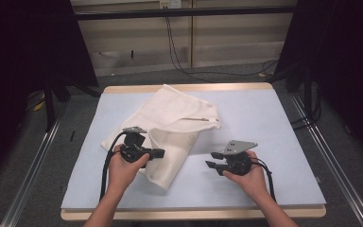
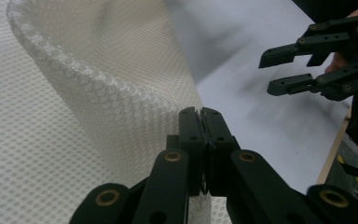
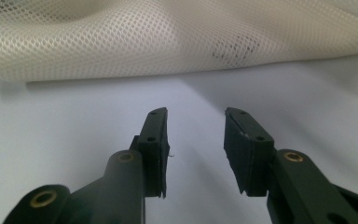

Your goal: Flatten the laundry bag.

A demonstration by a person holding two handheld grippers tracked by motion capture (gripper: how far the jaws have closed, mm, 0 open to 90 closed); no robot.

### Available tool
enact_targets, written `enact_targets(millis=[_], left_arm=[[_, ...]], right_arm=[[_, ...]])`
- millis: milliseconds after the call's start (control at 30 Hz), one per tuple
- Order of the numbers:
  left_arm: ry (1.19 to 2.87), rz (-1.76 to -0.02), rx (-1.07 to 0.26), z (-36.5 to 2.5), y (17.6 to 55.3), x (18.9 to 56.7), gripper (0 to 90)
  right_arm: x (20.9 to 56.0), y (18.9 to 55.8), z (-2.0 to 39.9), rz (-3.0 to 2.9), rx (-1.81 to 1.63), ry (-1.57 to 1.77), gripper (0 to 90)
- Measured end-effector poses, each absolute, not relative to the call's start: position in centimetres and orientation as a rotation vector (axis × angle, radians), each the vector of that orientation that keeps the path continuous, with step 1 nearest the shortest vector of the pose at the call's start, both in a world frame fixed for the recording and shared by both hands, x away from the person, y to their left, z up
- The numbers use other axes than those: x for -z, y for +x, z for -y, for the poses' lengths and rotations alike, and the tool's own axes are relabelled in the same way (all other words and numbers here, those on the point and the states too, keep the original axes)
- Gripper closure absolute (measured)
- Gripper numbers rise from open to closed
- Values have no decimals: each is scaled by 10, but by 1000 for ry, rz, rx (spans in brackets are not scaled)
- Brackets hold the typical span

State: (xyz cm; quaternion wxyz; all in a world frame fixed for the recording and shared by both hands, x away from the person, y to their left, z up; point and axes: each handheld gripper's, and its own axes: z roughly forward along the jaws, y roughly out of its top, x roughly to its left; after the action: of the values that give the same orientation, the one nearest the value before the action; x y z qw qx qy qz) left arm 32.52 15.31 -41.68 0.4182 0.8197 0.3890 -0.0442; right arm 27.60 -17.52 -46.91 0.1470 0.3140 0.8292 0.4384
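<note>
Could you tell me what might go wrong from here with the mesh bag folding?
The left gripper pinches only a thin edge of the mesh bag, so the lifted fold could slip out and fall back. The right gripper stands open, apart from the bag, so nothing pins the rest; it may drag across the table.

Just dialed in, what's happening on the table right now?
A person is working a white mesh bag on the pale blue table with two hand-held tools. The left tool is clamped shut on a fold of the bag's near edge, lifting it. The right tool hangs open beside the bag, with nothing between its jaws.
</note>
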Motion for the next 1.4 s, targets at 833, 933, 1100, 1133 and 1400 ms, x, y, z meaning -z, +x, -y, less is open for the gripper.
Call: enact_targets(millis=[833,933,1100,1133,1400], left_arm=[[2125,-786,222,-94,306,436,878],[2138,-777,230,-88,305,438,877],[2129,-766,252,-83,304,440,875],[2140,-766,248,-83,304,440,874],[2110,-745,289,-81,303,442,846]], right_arm=[[457,282,182,-2340,-1279,945,504],[456,282,182,-2326,-1269,948,492],[454,282,190,-2269,-1256,1016,477],[454,282,192,-2266,-1261,1031,477],[459,280,203,-2259,-1241,1067,466]])
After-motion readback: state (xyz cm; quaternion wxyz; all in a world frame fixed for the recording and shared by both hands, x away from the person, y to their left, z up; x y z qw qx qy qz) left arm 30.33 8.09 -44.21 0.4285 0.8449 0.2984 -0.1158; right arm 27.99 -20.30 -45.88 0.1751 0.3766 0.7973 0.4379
